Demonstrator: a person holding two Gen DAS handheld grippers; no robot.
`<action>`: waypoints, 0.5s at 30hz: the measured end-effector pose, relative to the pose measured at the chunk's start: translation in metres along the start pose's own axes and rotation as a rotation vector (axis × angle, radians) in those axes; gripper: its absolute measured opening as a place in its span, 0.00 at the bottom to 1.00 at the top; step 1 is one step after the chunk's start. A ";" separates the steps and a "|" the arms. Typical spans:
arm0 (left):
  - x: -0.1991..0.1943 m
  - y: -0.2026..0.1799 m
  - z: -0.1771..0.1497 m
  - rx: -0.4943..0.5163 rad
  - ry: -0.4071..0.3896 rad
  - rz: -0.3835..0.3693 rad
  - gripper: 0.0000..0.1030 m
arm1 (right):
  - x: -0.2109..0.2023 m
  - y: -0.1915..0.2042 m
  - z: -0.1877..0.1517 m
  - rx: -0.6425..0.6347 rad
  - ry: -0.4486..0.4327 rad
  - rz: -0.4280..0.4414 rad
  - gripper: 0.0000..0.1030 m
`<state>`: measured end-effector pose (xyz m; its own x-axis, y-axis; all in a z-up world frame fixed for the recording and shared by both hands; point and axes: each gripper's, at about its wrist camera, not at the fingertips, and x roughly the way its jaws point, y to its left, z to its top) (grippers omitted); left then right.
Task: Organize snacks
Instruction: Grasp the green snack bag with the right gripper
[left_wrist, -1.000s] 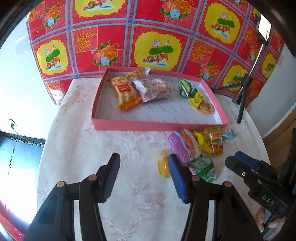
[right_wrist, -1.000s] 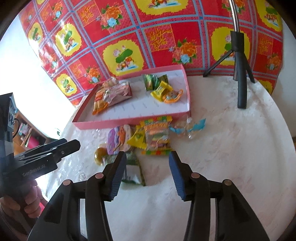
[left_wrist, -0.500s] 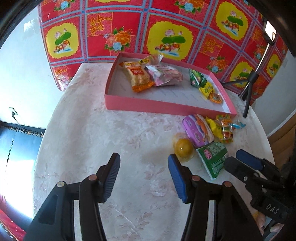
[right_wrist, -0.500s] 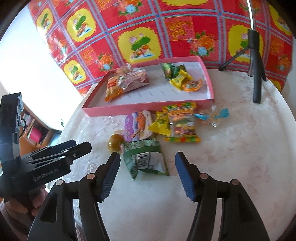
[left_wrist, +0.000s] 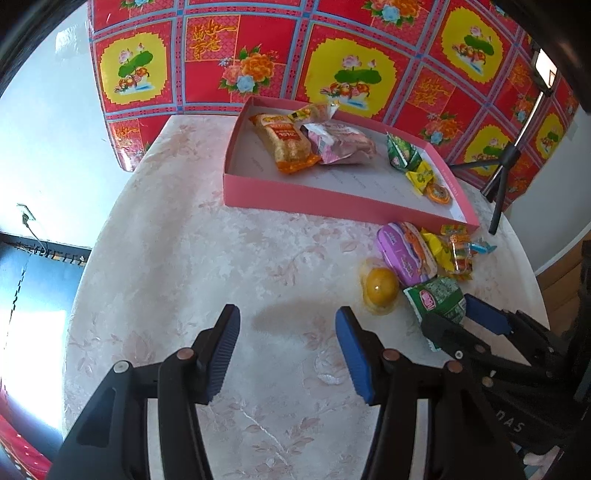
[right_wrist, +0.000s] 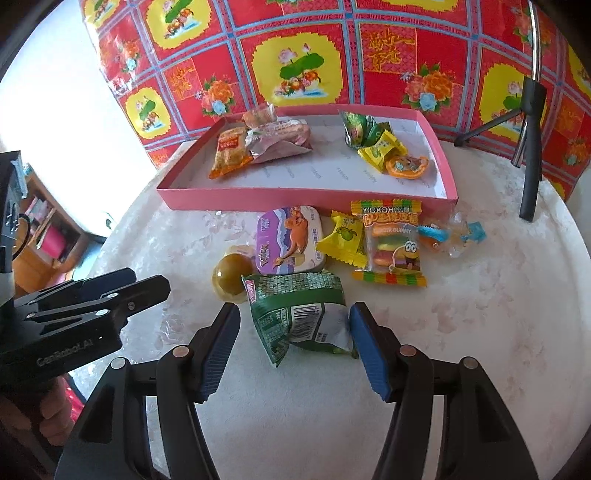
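Observation:
A green snack packet (right_wrist: 295, 310) lies on the table between the fingers of my right gripper (right_wrist: 293, 343), which is open; the left pad stands clear of it and the right pad is at its edge. Just beyond lie a yellow jelly cup (right_wrist: 229, 278), a purple tin (right_wrist: 288, 240), a yellow candy (right_wrist: 343, 236), a gummy packet (right_wrist: 393, 243) and a clear-wrapped candy (right_wrist: 450, 236). The pink tray (right_wrist: 295, 194) behind them holds several snacks. My left gripper (left_wrist: 288, 343) is open over bare tablecloth, left of the jelly cup (left_wrist: 380, 286) and the green packet (left_wrist: 436, 299).
A black tripod (right_wrist: 530, 147) stands on the table right of the tray. A red and yellow patterned cloth hangs behind. The round table's edge curves close on both sides. The left gripper (right_wrist: 147, 282) shows at the left of the right wrist view, a hand under it.
My right gripper has widened its jaws and moved forward until the green packet lies between them. My left gripper has drawn back to the left, away from the jelly cup and tin.

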<state>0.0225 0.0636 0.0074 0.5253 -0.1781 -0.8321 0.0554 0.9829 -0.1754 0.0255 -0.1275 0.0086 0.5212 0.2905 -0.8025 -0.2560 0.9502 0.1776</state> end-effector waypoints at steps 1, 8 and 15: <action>0.000 -0.001 0.000 0.001 -0.001 0.001 0.55 | 0.002 -0.001 0.000 0.004 0.002 0.000 0.61; 0.001 -0.011 0.000 0.023 -0.001 -0.008 0.55 | 0.000 -0.012 -0.001 0.038 -0.007 0.005 0.51; 0.002 -0.029 0.003 0.060 0.000 -0.030 0.55 | -0.008 -0.025 -0.006 0.056 -0.001 0.005 0.48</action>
<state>0.0247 0.0353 0.0123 0.5223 -0.2071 -0.8272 0.1218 0.9782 -0.1681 0.0231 -0.1537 0.0074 0.5211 0.2951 -0.8009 -0.2127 0.9536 0.2131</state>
